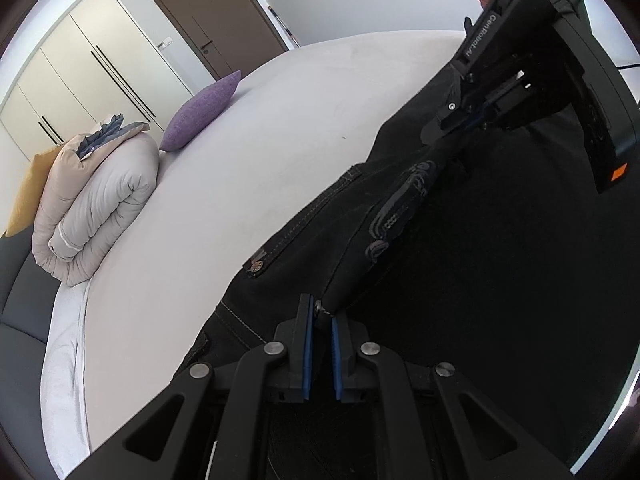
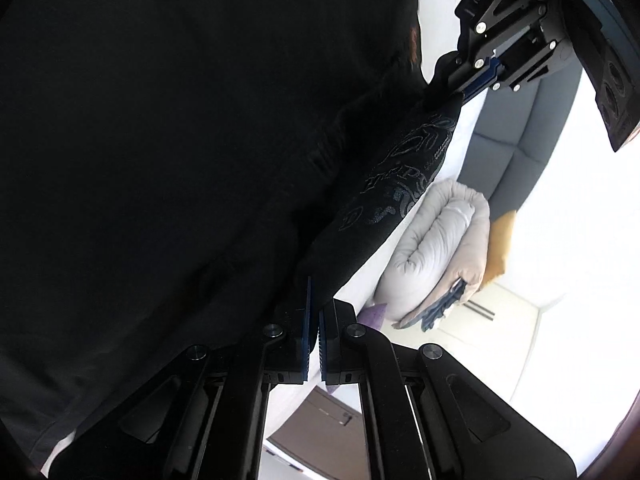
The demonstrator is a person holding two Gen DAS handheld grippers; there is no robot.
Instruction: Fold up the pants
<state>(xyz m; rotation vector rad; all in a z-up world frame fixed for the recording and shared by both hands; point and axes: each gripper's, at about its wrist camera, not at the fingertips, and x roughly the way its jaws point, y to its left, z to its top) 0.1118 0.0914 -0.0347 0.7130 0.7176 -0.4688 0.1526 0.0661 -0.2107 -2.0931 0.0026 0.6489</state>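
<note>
Black pants (image 1: 460, 280) with a grey printed waistband (image 1: 404, 196) hang stretched between my two grippers above a white bed (image 1: 224, 184). My left gripper (image 1: 321, 316) is shut on one end of the waistband near a metal button. My right gripper (image 1: 452, 124) shows at upper right, shut on the other end. In the right wrist view the pants (image 2: 160, 160) fill the left side, the right gripper (image 2: 316, 304) pinches the printed waistband (image 2: 388, 188), and the left gripper (image 2: 456, 92) holds its far end.
A rolled grey duvet (image 1: 96, 208) lies at the bed's head with a purple pillow (image 1: 204, 112) and a yellow pillow (image 1: 28, 196). A dark headboard (image 1: 20, 292) is at left. Wardrobe doors (image 1: 76, 68) and a brown door (image 1: 216, 20) stand behind.
</note>
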